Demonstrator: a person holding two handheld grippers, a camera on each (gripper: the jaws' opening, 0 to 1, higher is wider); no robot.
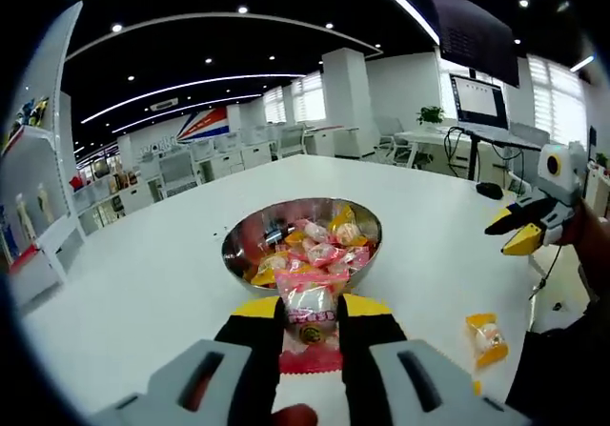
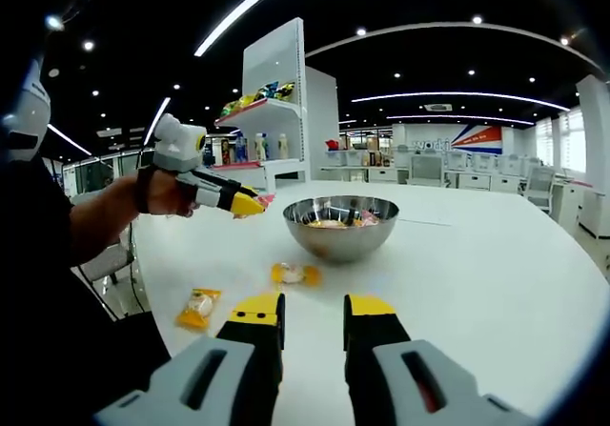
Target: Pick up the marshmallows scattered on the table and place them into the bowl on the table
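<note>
Right now my left gripper (image 1: 310, 335) has its fingers closed on a pink-wrapped marshmallow (image 1: 311, 323), pinched between the yellow tips just short of the bowl (image 1: 250, 238). That steel bowl sits on the white surface (image 1: 143, 273) ahead of me and already carries a heap of pink and yellow wrapped sweets (image 1: 319, 243).

Off to the right of the left gripper view I see a yellow-wrapped marshmallow (image 1: 486, 335) lying on the surface near its edge. Above it the right gripper (image 1: 515, 229) hangs in the air, well apart from the bowl.

From the right gripper view, my right gripper (image 2: 315, 314) has its fingers parted with bare surface (image 2: 477, 254) showing between them; they hold nothing. Just beyond the tips lies one yellow-wrapped marshmallow (image 2: 294, 273), between the fingers and the bowl (image 2: 341, 228). A second yellow-wrapped one (image 2: 199, 306) lies further left, near the surface's edge. The left gripper (image 2: 259, 203) comes in from the left, held in a hand (image 2: 162, 192), its yellow tip beside the bowl's rim with a bit of pink wrapper at the point. Behind it stands a white shelf unit (image 2: 272, 111) with goods on its shelves.
</note>
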